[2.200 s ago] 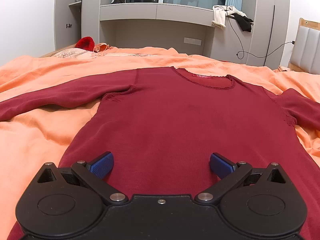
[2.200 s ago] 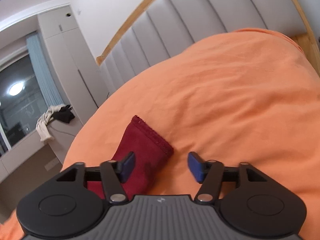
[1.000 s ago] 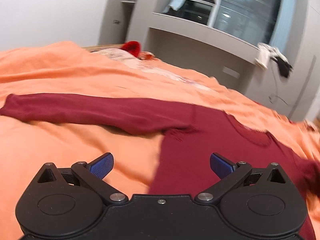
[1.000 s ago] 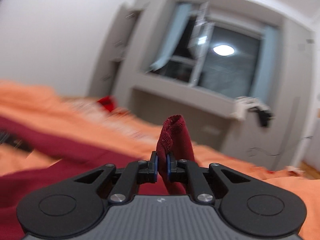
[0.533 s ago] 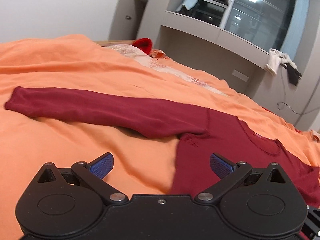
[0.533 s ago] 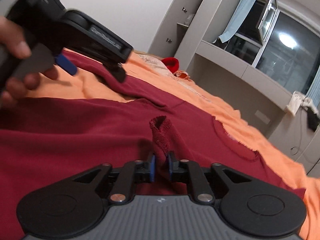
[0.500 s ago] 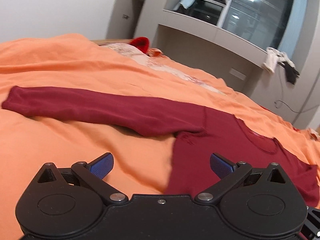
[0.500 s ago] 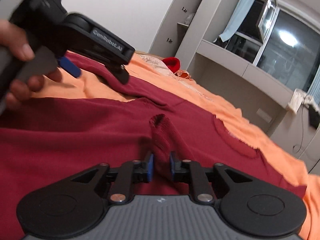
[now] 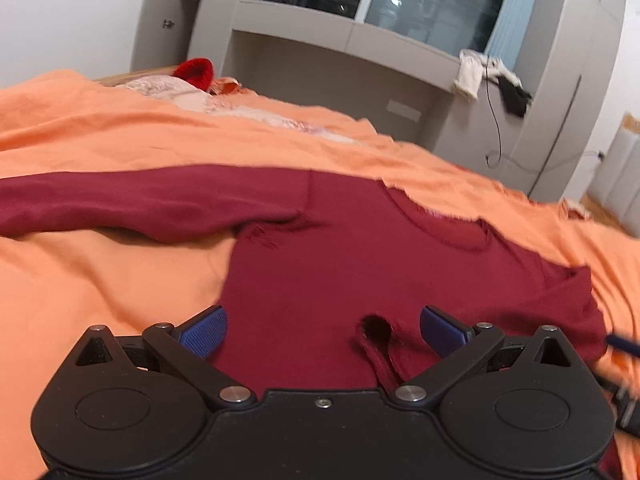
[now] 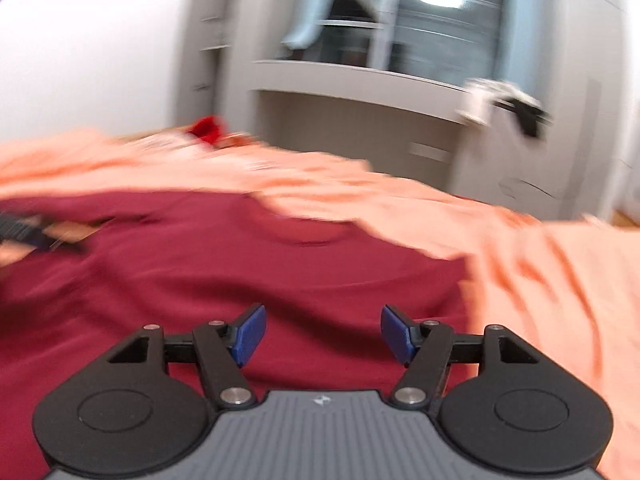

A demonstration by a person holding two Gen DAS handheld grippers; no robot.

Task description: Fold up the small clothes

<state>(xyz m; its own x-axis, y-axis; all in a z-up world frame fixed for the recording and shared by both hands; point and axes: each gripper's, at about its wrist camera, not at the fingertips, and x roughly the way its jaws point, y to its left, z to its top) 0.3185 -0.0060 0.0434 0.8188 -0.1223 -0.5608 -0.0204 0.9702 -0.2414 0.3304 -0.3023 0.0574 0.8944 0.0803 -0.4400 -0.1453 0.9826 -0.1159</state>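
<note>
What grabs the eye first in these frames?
A dark red long-sleeved top lies spread across the orange bedspread, one sleeve stretched far out to the left. The other sleeve's cuff lies folded onto the body, between the open left tongs. The right tongs are opening, with nothing between them.

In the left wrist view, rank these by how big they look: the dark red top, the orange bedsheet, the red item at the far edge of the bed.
1. orange bedsheet
2. dark red top
3. red item, smallest, though it lies farthest from the camera, so its true size is unsure.
</note>
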